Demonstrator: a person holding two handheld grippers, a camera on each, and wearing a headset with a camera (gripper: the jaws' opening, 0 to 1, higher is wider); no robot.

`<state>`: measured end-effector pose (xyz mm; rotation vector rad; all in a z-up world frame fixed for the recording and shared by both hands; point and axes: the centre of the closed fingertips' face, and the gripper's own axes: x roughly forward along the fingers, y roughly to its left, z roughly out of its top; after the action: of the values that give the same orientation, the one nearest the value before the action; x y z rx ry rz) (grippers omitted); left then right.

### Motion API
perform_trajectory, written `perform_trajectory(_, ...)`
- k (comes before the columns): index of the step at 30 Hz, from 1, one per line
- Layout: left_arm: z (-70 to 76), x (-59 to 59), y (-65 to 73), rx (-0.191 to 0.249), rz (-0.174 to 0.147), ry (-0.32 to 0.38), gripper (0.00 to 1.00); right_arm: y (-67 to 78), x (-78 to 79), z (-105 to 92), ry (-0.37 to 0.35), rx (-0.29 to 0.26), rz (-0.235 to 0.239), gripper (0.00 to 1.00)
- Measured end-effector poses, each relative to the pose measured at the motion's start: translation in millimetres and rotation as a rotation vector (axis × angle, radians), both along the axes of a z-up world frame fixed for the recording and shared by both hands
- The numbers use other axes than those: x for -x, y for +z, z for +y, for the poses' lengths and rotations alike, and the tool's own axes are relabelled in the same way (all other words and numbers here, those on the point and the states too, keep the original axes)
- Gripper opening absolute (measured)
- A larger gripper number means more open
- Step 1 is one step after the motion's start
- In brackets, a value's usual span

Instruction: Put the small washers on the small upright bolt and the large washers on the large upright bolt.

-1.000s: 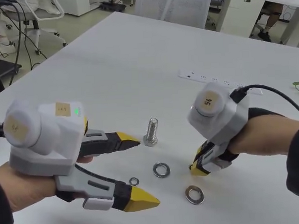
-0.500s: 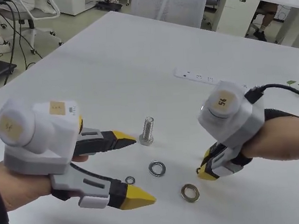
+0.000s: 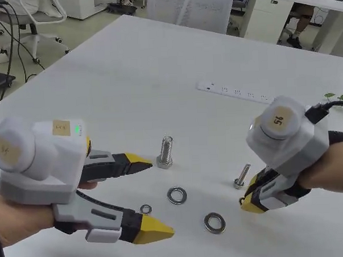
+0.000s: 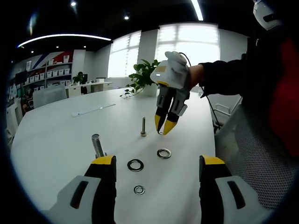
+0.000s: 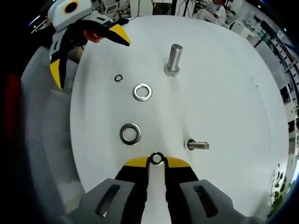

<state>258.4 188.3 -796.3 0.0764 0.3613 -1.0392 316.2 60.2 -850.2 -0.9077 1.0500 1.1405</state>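
The large bolt point(image 3: 165, 151) stands upright on the white table point(image 3: 129, 79), the small bolt point(image 3: 241, 175) upright to its right. Two large washers point(image 3: 176, 195) point(image 3: 214, 222) and one small washer point(image 3: 145, 209) lie flat in front of them. My left gripper point(image 3: 151, 195) is open at the left, its jaws either side of the small washer but above it. My right gripper point(image 3: 251, 203) hovers just beside the small bolt, shut on a small washer point(image 5: 157, 158). The left gripper view shows the right gripper point(image 4: 164, 128) hanging tip-down near the small bolt point(image 4: 143, 127).
A white power strip point(image 3: 232, 91) lies across the table behind the bolts. A mesh chair point(image 3: 189, 8) stands at the far edge. A plant point(image 3: 341, 96) sits at the right edge. A cable point(image 3: 335, 105) trails from the right gripper.
My right gripper has shifted to the right, uncovering the small bolt it hid before. The left gripper holds its place, still open. The washers on the table have not moved.
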Motion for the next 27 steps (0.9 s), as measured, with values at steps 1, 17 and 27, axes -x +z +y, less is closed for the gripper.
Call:
perform_trajectory(1, -0.1, 0.2, -0.1, 0.000, 0.001, -0.001, 0.72, 1.4, -0.6, -1.6, -0.002, -0.001, -0.004, 0.14)
perform_trajectory(17, 0.5, -0.2, 1.2, 0.001, 0.000, 0.002, 0.71, 26.7, -11.6, -12.5, -0.024, -0.007, -0.046, 0.14)
perform_trajectory(27, 0.4, -0.9, 0.8, -0.001, 0.002, 0.003, 0.71, 46.0, -25.7, -8.0, -0.014, -0.014, -0.092, 0.14)
